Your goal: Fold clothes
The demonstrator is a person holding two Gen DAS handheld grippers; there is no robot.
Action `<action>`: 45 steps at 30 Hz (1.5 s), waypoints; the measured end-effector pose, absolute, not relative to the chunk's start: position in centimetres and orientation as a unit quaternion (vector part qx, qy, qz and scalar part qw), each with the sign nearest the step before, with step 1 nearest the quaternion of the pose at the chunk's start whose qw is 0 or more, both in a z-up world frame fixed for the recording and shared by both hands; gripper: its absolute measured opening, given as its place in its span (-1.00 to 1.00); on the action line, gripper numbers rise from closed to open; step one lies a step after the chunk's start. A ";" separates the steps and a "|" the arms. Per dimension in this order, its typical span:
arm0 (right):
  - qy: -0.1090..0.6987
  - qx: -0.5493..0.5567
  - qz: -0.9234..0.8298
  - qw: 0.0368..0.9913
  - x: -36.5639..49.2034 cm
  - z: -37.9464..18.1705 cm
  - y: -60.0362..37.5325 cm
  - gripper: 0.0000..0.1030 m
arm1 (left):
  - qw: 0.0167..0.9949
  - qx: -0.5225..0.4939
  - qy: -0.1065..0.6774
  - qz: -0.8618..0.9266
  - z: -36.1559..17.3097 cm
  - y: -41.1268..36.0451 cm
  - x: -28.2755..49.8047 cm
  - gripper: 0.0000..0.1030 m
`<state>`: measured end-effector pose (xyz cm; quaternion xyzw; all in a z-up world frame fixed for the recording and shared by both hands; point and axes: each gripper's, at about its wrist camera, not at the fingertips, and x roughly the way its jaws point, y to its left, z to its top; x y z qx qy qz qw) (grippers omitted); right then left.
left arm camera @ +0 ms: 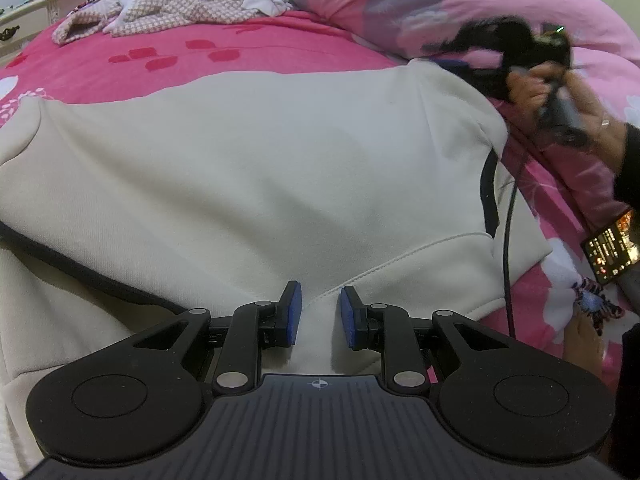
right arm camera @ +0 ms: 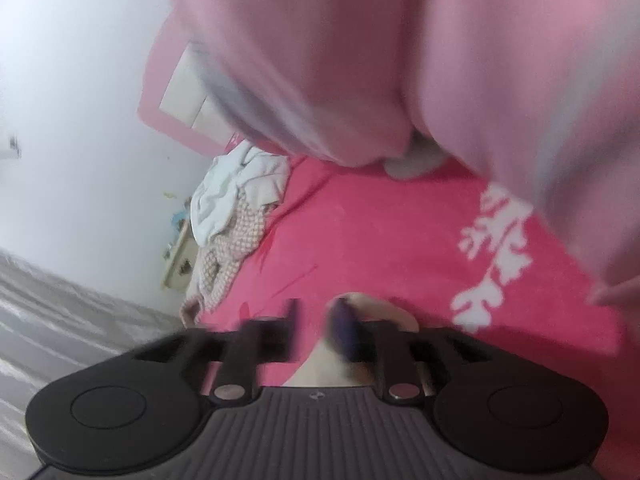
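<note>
The cream sweatshirt [left arm camera: 248,168], soft and thick with dark piping, lay spread on the pink bed [left arm camera: 200,52]. A fold seemed under way. The left claw [left arm camera: 316,316] stood narrow with a ridge of the cloth between its blue pads, seemingly pinched. The right claw [right arm camera: 314,332], blurred, was apart, nothing gripped. Next it likely needed a fresh hold on an edge.

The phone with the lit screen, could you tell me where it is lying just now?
In the left wrist view the phone lies at the far right edge on the pink bedspread, just right of the cream sweatshirt.
</note>
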<state>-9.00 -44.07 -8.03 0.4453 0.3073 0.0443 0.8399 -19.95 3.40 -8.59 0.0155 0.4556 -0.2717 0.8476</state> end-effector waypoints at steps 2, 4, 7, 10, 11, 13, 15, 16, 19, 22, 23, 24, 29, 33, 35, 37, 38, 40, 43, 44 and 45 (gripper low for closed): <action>0.297 0.409 0.045 0.862 -10.8 -5.6 -44.4 0.06 | 0.848 0.015 0.455 -0.272 -8.6 3.4 -19.9 -0.58; 0.306 0.396 0.051 0.864 -12.8 -4.4 -44.6 0.17 | 0.848 0.013 0.454 -0.272 -8.7 3.5 -19.9 -0.58; 0.352 0.358 0.058 0.863 -14.9 -5.3 -43.4 0.24 | 0.848 0.011 0.453 -0.273 -8.8 3.5 -19.9 -0.58; 0.401 0.336 0.047 0.851 -16.0 -7.3 -42.1 -0.84 | 0.848 0.011 0.454 -0.273 -8.8 3.4 -19.8 -0.58; 0.394 0.364 0.048 0.843 -16.6 -7.8 -42.3 -0.87 | 0.848 0.011 0.454 -0.273 -8.8 3.4 -19.7 -0.58; 0.340 0.458 0.050 0.820 -18.0 -8.1 -43.5 -0.88 | 0.848 0.012 0.454 -0.272 -8.8 3.4 -19.7 -0.58; 0.341 0.464 0.021 0.817 -18.8 -8.6 -43.6 -0.88 | 0.848 0.012 0.454 -0.272 -8.8 3.4 -19.7 -0.58; 0.358 0.446 0.003 0.820 -18.9 -9.0 -43.4 -0.81 | 0.848 0.013 0.454 -0.271 -8.8 3.3 -19.6 -0.58; 0.382 0.356 -0.031 0.852 -19.5 -9.1 -42.6 -0.33 | 0.848 0.013 0.454 -0.272 -8.9 3.4 -19.6 -0.58; 0.322 0.298 -0.032 0.898 -21.6 -6.3 -41.9 -0.26 | 0.848 0.013 0.453 -0.273 -8.9 3.4 -19.6 -0.58; 0.298 0.263 -0.026 0.917 -22.0 -5.2 -41.3 -0.27 | 0.849 0.013 0.453 -0.273 -8.9 3.4 -19.6 -0.58; 0.273 0.228 -0.020 0.934 -22.3 -4.2 -40.6 -0.38 | 0.849 0.013 0.453 -0.273 -8.9 3.5 -19.7 -0.58; 0.284 0.134 0.063 0.947 -22.3 -5.3 -37.3 -0.58 | 0.849 0.012 0.451 -0.274 -9.0 3.5 -19.8 -0.57; 0.383 0.098 0.064 0.916 -21.2 -8.5 -36.0 -0.66 | 0.853 0.013 0.446 -0.272 -9.1 3.5 -20.0 -0.57; 0.368 0.072 0.058 0.925 -22.1 -6.5 -35.4 -0.58 | 0.855 0.016 0.441 -0.273 -9.2 3.5 -20.1 -0.57; 0.329 0.048 0.078 0.940 -22.9 -4.4 -34.0 -0.59 | 0.857 0.013 0.435 -0.277 -9.4 3.8 -20.2 -0.57; 0.307 0.037 0.093 0.947 -23.2 -3.5 -33.3 -0.59 | 0.857 0.010 0.433 -0.278 -9.5 4.0 -20.2 -0.56; 0.278 0.004 0.132 0.952 -23.7 -2.7 -31.4 -0.59 | 0.858 0.002 0.429 -0.280 -9.7 4.3 -20.3 -0.56; 0.298 -0.045 0.177 0.937 -23.1 -4.9 -28.1 -0.50 | 0.861 -0.005 0.425 -0.281 -9.7 4.4 -20.5 -0.55; 0.340 -0.057 0.190 0.919 -22.5 -6.7 -27.4 -0.38 | 0.862 -0.006 0.423 -0.281 -9.7 4.4 -20.6 -0.54; 0.378 -0.067 0.198 0.902 -22.0 -8.6 -27.0 -0.31 | 0.862 -0.006 0.421 -0.281 -9.7 4.4 -20.7 -0.54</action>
